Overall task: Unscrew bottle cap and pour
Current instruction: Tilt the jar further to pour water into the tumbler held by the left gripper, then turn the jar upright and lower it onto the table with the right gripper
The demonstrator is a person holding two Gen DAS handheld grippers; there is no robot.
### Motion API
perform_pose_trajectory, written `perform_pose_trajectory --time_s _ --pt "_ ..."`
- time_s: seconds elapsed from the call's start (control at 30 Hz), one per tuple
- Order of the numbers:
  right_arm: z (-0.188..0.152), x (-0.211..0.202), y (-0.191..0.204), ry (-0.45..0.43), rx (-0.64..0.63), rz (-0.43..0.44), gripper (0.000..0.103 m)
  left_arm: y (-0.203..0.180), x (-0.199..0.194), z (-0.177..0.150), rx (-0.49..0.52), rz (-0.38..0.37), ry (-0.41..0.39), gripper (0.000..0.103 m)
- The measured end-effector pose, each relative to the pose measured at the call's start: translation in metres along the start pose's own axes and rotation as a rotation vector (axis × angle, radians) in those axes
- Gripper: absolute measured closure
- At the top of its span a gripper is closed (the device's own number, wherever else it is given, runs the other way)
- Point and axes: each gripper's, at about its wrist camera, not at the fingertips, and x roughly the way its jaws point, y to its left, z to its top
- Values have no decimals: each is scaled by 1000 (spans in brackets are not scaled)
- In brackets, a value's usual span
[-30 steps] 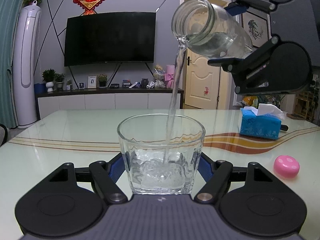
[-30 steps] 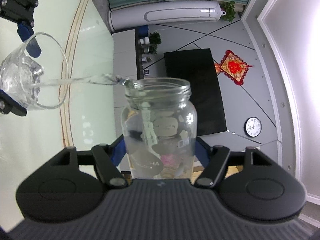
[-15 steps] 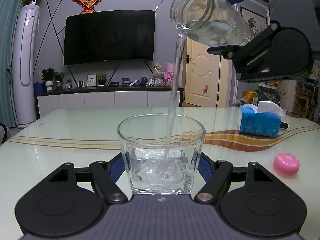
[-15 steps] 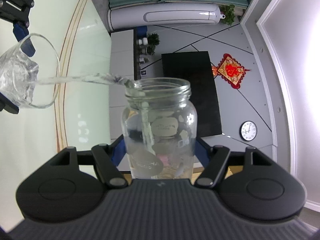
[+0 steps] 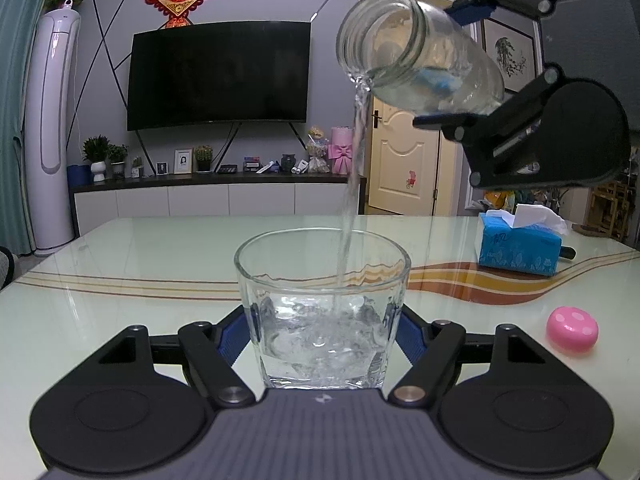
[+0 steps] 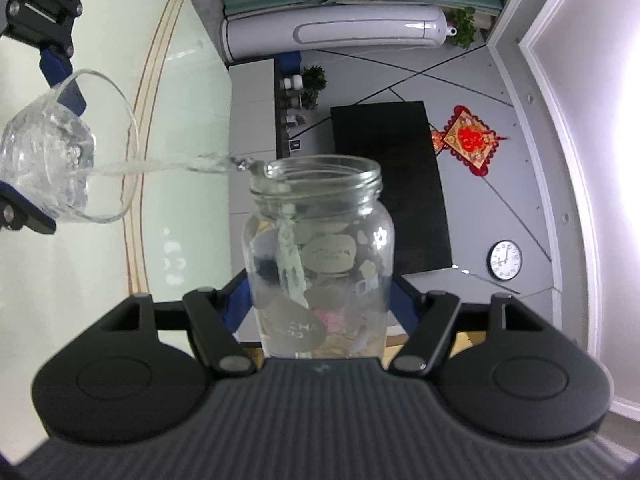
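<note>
Fingers of the left gripper, seen along its own wrist camera, are closed against both sides of the drinking glass, which stands upright on the pale table. Above and to the right, the right gripper clamps the clear bottle, tilted mouth-down toward the glass, and a thin stream of water falls from the bottle's lip into the glass. Compared with the frames one second and half a second earlier, the water in the glass stands higher, now near its middle, while the pool left in the bottle is shallower and the bottle sits a little higher and more steeply tipped; the pour is judged well advanced and still running. The pink cap lies on the table to the right, well apart from the glass, so unscrewing is complete. A blue tissue box stands farther back. From the right wrist view, the right gripper holds the bottle between closed fingers, its open threaded mouth pointing away from the camera. The stream leaves the left edge of the rim and lands inside the glass, which appears at far left between the left gripper's blue pads. This view alone shows how little water clings inside the bottle wall; only the left view shows the cap and the fill level in the glass.
</note>
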Motion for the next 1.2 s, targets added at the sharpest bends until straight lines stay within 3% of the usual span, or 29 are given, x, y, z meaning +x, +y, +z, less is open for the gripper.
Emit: perform_pose_trajectory --time_s 0.5,0.73,0.93,1.2 --pt "15 1 -14 37 271 148 33 1 -3 0 -7 2 -10 27" --pt "14 5 -55 92 595 225 33 2 -3 -2 -10 6 -6 27" --pt "-10 3 -77 121 944 291 33 2 -4 -2 -9 5 -10 27" --pt "-45 -10 -74 156 1275 258 33 3 -4 -2 -15 12 -8 27"
